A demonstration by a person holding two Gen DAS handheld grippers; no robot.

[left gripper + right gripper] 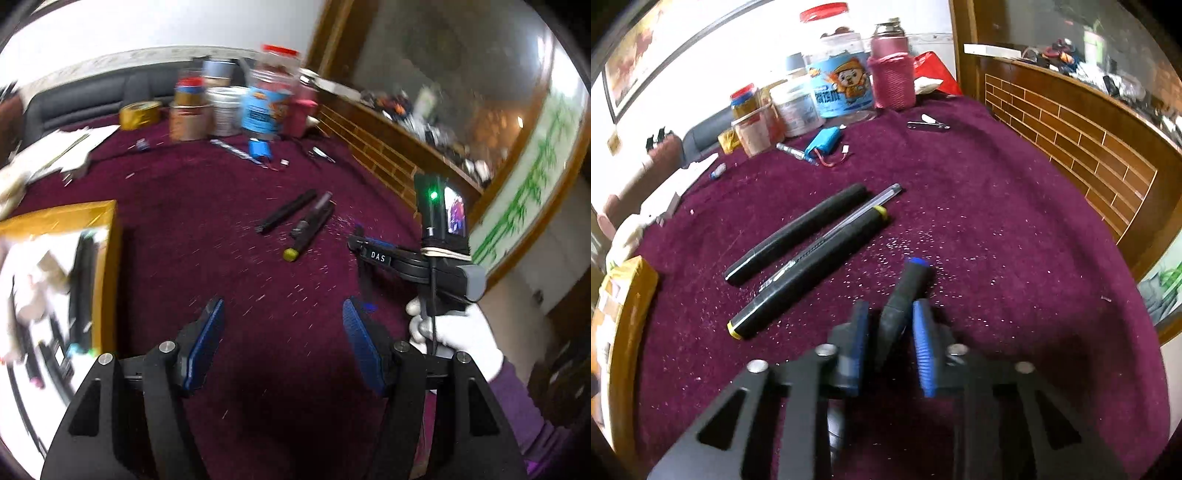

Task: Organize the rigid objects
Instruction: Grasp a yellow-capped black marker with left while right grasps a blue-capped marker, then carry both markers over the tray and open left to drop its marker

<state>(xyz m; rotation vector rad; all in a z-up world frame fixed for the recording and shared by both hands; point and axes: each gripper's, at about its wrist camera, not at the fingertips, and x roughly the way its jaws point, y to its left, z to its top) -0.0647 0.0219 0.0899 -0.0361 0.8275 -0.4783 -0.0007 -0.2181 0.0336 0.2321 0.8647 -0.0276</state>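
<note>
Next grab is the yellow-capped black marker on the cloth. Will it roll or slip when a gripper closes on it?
The yellow-capped marker looks rigid, so it probably won't flex. Its barrel appears rounded, so a nudge might roll it, though the plush purple cloth should damp that. A clear pen lies right against it and may shift too.

Left gripper (pixel 282 325): matte black angular frame with triangular cut-outs, round silver screw heads and ribbed blue finger pads (pixel 207 341). Right gripper (pixel 888 332): identical construction; white "DAS" lettering, a green indicator light, a black cable and white cord binding. White-gloved hand (pixel 456 334) with purple sleeve.
</note>
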